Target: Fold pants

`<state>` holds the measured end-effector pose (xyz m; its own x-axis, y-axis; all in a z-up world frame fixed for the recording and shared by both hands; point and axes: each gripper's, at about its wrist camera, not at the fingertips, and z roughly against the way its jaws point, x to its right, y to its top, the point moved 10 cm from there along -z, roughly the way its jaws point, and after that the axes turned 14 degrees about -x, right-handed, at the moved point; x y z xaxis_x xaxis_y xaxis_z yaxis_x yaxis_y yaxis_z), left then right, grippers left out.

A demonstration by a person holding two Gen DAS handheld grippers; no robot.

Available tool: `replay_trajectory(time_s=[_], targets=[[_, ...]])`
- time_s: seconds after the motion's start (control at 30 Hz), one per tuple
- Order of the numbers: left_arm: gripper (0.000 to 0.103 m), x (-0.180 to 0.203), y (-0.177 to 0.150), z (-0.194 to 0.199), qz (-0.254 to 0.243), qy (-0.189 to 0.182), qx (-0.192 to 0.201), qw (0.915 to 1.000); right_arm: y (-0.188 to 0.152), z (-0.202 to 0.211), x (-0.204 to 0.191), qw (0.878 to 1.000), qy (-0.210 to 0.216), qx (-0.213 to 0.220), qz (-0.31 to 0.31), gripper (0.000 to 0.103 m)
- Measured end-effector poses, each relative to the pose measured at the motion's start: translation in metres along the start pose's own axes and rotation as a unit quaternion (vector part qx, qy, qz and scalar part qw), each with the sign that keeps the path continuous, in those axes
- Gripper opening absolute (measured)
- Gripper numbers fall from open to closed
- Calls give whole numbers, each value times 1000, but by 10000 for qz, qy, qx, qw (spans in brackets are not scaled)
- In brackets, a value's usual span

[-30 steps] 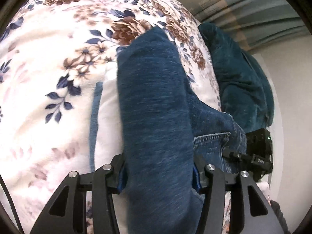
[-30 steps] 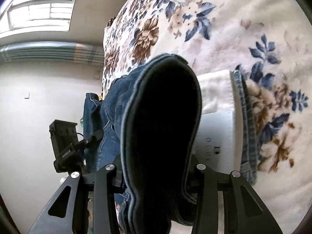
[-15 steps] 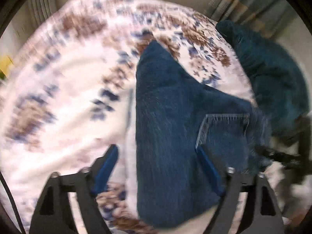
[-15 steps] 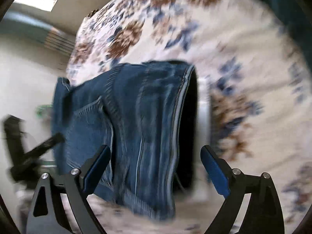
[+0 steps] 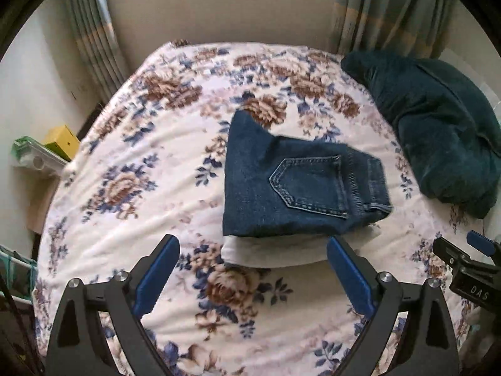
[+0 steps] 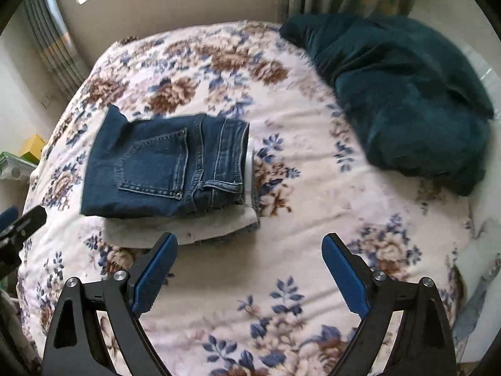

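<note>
Dark blue folded jeans (image 5: 297, 188) (image 6: 162, 169) lie flat, back pocket up, on a white folded garment (image 5: 275, 250) (image 6: 188, 228) on the flowered bed. My left gripper (image 5: 253, 244) hangs above and in front of the stack, its jaws opening with nothing between the blue pads. Over the bedspread just right of the stack my right gripper (image 6: 249, 239) stands open and empty. Each wrist view catches the other gripper at its edge: the right one (image 5: 469, 266) and the left one (image 6: 18, 222).
The flowered bedspread (image 5: 141, 172) (image 6: 313, 203) covers the whole bed. A dark teal cushion (image 5: 438, 134) (image 6: 400, 100) lies at the far right. Curtains (image 5: 391, 9) and a window wall stand behind. A yellow box (image 5: 61, 141) sits on a shelf at the left.
Both grippers were shut on the jeans a second ago. They have let go, opened wide and risen back, and the jeans now lie folded on the white garment.
</note>
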<state>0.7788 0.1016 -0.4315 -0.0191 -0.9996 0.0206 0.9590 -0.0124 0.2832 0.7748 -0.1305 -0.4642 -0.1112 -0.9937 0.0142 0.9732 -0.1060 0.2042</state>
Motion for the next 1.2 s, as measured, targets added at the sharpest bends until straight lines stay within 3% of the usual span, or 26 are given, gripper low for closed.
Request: replay_trajectory(time_s=[0.33, 0.57, 0.83, 1.03, 1.2], targets=[[97, 16, -67, 131, 20, 16, 457, 9990, -80, 144, 12, 9981, 39, 616, -48, 95], [97, 26, -130, 221, 72, 21, 740, 9972, -162, 247, 20, 9961, 185, 861, 1, 95], [97, 36, -210, 324, 182, 269, 1108, 9933, -256, 364, 33, 9895, 354, 1386, 218, 95], [97, 37, -259, 375, 372, 484, 1362, 9888, -317, 423, 44, 9848, 475, 1603, 465, 95], [97, 36, -293, 406, 437, 423, 1472, 9872, -364, 461, 56, 9833, 520, 1679, 467, 95]])
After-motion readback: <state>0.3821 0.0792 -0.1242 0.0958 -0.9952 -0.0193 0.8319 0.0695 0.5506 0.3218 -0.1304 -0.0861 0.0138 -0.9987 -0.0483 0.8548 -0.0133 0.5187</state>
